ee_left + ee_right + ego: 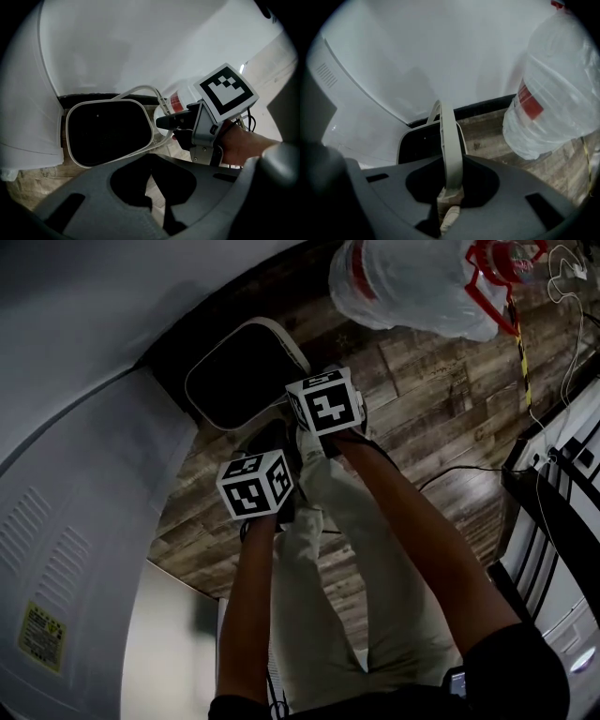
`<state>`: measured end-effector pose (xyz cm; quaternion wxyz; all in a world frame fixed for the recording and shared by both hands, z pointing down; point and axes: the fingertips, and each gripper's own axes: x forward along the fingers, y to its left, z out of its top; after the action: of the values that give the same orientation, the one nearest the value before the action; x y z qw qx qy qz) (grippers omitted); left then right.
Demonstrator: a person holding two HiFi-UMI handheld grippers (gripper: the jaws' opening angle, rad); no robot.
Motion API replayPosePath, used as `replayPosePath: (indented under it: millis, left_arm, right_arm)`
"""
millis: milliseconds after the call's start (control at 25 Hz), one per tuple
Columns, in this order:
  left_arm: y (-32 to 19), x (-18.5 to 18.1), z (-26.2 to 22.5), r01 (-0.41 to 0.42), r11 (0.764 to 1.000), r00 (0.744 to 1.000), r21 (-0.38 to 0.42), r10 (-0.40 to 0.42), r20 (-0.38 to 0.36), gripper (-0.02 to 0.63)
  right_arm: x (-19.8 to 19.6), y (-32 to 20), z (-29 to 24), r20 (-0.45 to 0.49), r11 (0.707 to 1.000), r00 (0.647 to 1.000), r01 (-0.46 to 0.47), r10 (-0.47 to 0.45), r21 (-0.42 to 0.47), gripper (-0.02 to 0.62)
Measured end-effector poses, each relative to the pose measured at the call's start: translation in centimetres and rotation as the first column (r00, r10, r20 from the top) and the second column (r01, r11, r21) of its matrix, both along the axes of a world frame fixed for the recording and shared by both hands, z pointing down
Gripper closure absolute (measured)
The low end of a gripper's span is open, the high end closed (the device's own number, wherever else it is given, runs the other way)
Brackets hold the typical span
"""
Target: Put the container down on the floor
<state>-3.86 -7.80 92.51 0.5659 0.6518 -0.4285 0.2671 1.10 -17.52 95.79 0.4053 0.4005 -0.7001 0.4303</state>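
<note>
The container [284, 336] is a bin with a white rim and a dark inside, close to the foot of the white wall. Its pale curved handle [450, 140] runs up between the jaws of my right gripper [449, 194], which is shut on it. From the head view the right gripper [319, 423] sits at the bin's near edge under its marker cube. My left gripper [152, 171] hangs a little nearer to me, shut with nothing in it, facing the bin's rim [151, 123]. Whether the bin rests on the floor I cannot tell.
A large clear water bottle [412, 282] with a red label and red carry handle lies on the wooden floor [422, 371] right of the bin. Cables [469, 470] and white units line the right edge. A white curved panel [75, 549] fills the left. The person's trousered legs [328, 568] are below.
</note>
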Motion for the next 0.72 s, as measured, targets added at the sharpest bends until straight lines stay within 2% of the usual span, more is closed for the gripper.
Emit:
replayPosePath:
  millis: [320, 720]
  left_arm:
    - [-0.4, 1.2, 1.8, -0.054, 0.998, 0.998, -0.012, 0.054, -0.015, 0.592]
    - [-1.2, 1.7, 3.7, -0.095, 0.995, 0.995, -0.013, 0.095, -0.017, 0.592]
  right_arm:
    - [2.4, -0.4, 2.5, -0.018, 0.999, 0.999, -0.035, 0.035, -0.022, 0.552]
    - [4.4, 0.8, 5.7, -0.037, 0.993, 0.996, -0.081, 0.078, -0.08, 0.463]
